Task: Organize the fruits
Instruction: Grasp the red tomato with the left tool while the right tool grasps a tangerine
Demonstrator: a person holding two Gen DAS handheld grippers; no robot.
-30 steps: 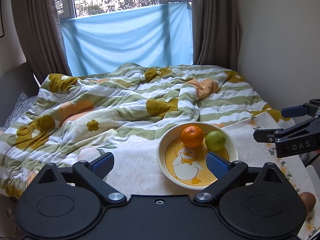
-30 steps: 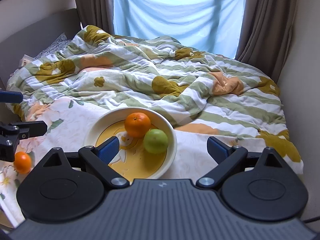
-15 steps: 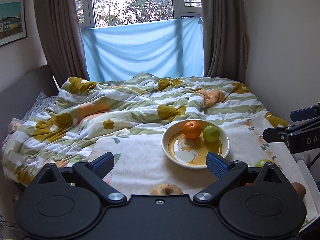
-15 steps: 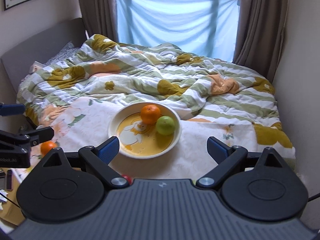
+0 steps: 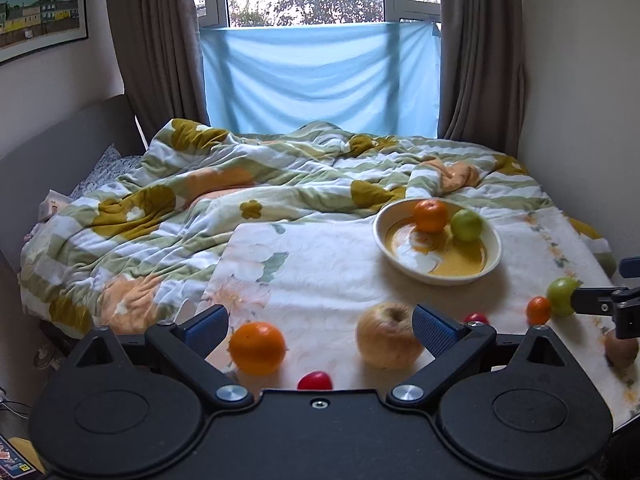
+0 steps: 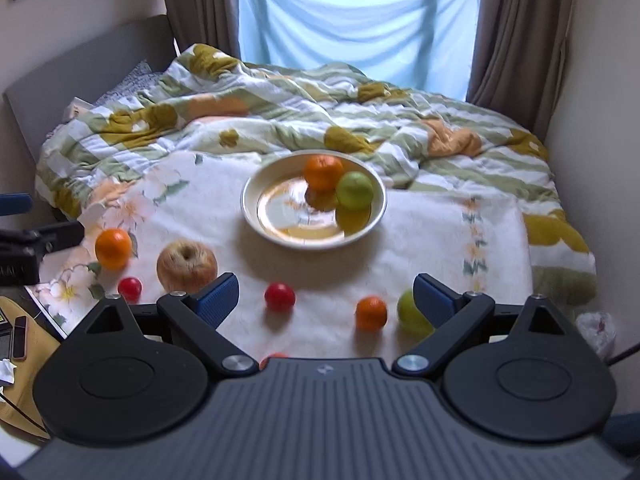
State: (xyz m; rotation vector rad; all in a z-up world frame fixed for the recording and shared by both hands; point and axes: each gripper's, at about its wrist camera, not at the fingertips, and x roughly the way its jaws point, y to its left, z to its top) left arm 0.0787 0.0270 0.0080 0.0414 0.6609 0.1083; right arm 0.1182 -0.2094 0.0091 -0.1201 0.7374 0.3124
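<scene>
A cream bowl point(image 5: 494, 254) point(image 6: 256, 184) on the floral cloth holds an orange point(image 5: 430, 216) point(image 6: 323, 172) and a green fruit point(image 5: 466, 225) point(image 6: 354, 190). Loose on the cloth lie a large orange point(image 5: 257, 347) point(image 6: 113, 248), a pale apple point(image 5: 387, 335) point(image 6: 186, 266), red tomatoes point(image 5: 315, 381) point(image 6: 279, 297), a small orange point(image 5: 538, 310) point(image 6: 371, 313), a green fruit point(image 5: 561, 296) point(image 6: 411, 312) and a brown fruit point(image 5: 621, 347). My left gripper point(image 5: 320, 326) is open and empty above the near fruits. My right gripper point(image 6: 326, 298) is open and empty.
A rumpled flowered quilt point(image 5: 240, 200) covers the bed behind the cloth. Curtains and a blue sheet point(image 5: 320, 80) hang at the window. A wall stands close on the right. A wooden table with small items point(image 6: 16, 336) is at lower left.
Both grippers have pulled back and up from the bowl. The bowl now looks farther away and the loose fruits at the cloth's near edge have come into view.
</scene>
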